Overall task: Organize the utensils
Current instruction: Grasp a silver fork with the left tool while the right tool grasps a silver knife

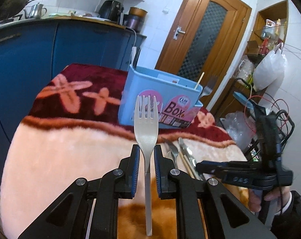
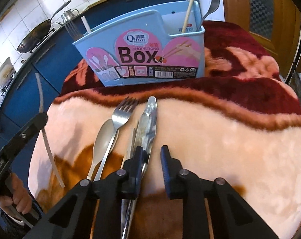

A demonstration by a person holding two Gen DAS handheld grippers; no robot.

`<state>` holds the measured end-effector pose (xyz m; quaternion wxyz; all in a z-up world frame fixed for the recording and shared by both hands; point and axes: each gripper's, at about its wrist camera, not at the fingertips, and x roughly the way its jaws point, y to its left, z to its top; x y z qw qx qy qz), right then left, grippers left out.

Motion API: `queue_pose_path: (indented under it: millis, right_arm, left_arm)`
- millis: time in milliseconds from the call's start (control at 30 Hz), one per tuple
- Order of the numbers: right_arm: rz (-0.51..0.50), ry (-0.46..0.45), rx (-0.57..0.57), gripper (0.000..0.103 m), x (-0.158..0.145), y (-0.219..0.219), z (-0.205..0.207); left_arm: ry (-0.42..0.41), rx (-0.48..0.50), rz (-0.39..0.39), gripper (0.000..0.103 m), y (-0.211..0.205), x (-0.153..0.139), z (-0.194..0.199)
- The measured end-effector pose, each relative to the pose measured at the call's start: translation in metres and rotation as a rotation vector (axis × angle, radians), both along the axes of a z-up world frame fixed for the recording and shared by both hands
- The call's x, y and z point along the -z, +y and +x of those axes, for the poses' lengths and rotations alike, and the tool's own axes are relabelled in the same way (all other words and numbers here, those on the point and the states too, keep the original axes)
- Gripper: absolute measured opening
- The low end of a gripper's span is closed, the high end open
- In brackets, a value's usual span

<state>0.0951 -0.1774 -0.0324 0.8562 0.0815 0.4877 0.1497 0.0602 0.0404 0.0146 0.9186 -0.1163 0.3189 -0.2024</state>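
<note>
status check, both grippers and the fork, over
Left gripper shut on white fork, tines up, short of blue chopsticks box. Right gripper open, low over knife on blanket. Path to box unobstructed.

Pale blue box (image 2: 142, 45) with pink label; maroon, peach and orange floral blanket (image 2: 230, 139); silver fork (image 1: 146, 119)

Both wrist views look forward, close over the blanket (image 1: 51, 159), sharing blue box (image 2: 142, 59)
</note>
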Motion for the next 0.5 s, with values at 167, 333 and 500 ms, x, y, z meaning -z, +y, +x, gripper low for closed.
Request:
queue_pose_path:
  millis: [167, 333, 500]
  right_arm:
    - [0.068, 0.020, -0.021, 0.020, 0.003, -0.003, 0.012]
    - [0.135, 0.028, -0.028, 0.012, 0.006, -0.008, 0.023]
    - [0.150, -0.030, -0.023, 0.005, -0.001, -0.012, 0.018]
  left_arm:
    - [-0.037, 0.003, -0.005, 0.013, -0.004, -0.007, -0.002]
    - [-0.071, 0.008, -0.015, 0.013, -0.008, -0.016, -0.003]
    - [-0.120, 0.001, -0.019, 0.013, -0.012, -0.029, -0.001]
